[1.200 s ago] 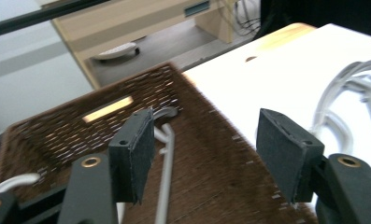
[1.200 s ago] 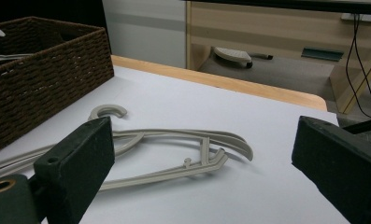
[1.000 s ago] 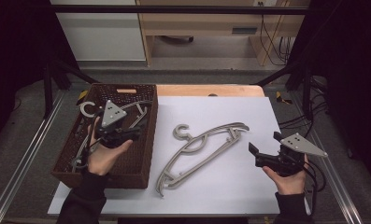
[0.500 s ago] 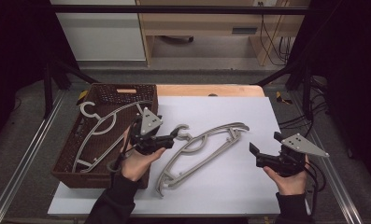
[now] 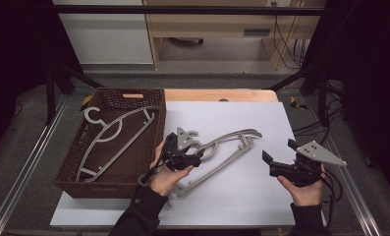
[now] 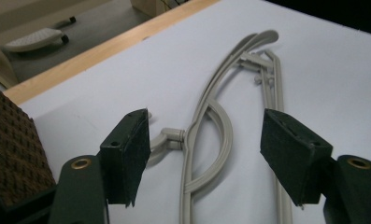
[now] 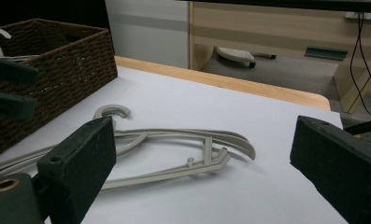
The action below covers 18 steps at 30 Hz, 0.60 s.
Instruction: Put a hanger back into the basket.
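A grey plastic hanger (image 5: 227, 142) lies slantwise on the white sheet, its hook toward the basket. My left gripper (image 5: 195, 150) hovers low over its hook end. In the left gripper view (image 6: 206, 121) the jaws stand open astride the hanger's neck (image 6: 192, 135), pads clear of it, after closing slightly. My right gripper (image 5: 278, 150) is held above the sheet's right side, open and empty. From the right gripper (image 7: 204, 128) the same hanger (image 7: 174, 140) lies ahead on the sheet. A second grey hanger (image 5: 114, 135) rests inside the brown wicker basket (image 5: 109, 189).
The basket stands at the sheet's left edge, its wall (image 7: 57, 65) close to the left hand. A wooden table edge (image 5: 222, 94) runs behind the white sheet (image 5: 241, 196). Metal rails flank the table on both sides.
My left gripper has left the space over the basket, moving right and down to the hook end of the hanger on the sheet. The right gripper has stayed put.
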Motion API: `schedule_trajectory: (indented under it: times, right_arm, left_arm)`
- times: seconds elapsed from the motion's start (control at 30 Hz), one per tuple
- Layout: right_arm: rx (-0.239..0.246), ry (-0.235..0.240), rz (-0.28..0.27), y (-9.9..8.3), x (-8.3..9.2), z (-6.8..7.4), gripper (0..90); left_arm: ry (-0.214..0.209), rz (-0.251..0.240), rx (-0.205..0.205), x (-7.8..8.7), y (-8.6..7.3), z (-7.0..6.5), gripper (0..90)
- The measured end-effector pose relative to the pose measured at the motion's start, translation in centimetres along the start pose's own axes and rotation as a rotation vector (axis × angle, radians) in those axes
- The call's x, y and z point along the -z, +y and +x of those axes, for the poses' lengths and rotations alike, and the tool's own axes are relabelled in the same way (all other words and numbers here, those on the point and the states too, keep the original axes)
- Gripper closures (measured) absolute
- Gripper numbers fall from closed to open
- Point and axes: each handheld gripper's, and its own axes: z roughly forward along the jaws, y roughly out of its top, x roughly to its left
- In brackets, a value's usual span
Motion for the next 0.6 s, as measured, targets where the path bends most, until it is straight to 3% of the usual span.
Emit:
schedule_trajectory:
  times: [0.17, 0.23, 0.33, 0.47, 0.6]
  right_arm:
    - [0.005, 0.004, 0.002, 0.0, -0.1, 0.0, 7.5]
    - [0.006, 0.007, 0.004, 0.0, 0.0, 0.0, 7.6]
    - [0.002, 0.008, 0.0, 0.0, -0.1, 0.0, 7.6]
    - [-0.005, 0.009, 0.004, 0.0, 0.0, 0.0, 7.6]
    - [-0.008, 0.012, -0.001, 0.1, 0.1, -0.1, 7.7]
  left_arm:
    - [0.019, 0.064, -0.025, -1.6, -0.8, -0.5, 36.3]
    - [0.013, 0.086, -0.011, -2.4, -1.2, -0.7, 37.0]
    - [0.011, 0.126, -0.028, -3.2, -1.6, -0.7, 38.8]
    - [0.011, 0.146, -0.016, -3.7, -2.1, -0.6, 40.7]
    - [0.005, 0.157, -0.034, -3.7, -2.1, -0.5, 42.2]
